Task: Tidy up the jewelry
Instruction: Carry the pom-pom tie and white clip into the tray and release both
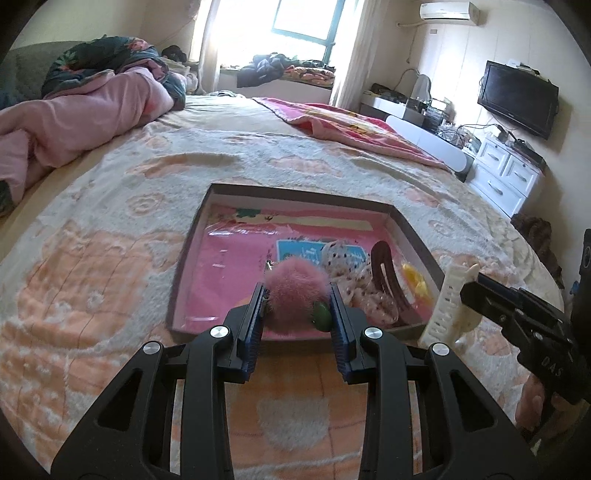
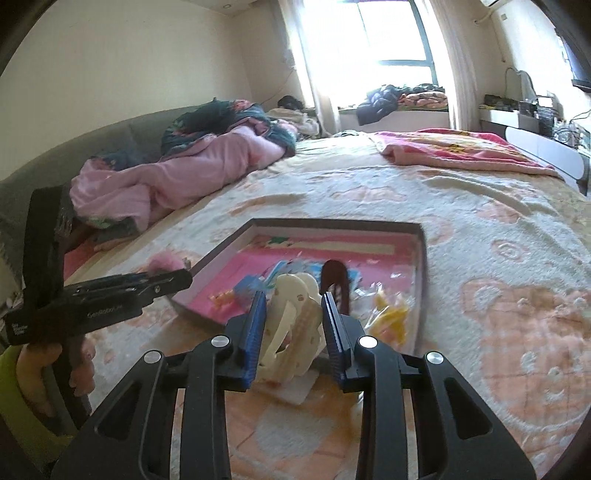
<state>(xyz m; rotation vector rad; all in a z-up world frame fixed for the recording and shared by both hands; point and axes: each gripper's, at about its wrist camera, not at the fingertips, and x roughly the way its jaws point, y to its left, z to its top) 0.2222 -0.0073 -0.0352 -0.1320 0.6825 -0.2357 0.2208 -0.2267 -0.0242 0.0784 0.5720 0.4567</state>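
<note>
Sunlit window (image 1: 303, 22), bed (image 1: 110, 206), wall television (image 1: 517, 98)

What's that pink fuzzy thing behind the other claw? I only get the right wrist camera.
Observer: A pink pom-pom, pinched in the left claw.
Operator: Is it all pink?
Observer: No, a green bit sits at its near end.
Operator: What's hiding behind my cream clip?
Observer: A spotted white scrunchie, in the box beside the brown hair clip.
</note>
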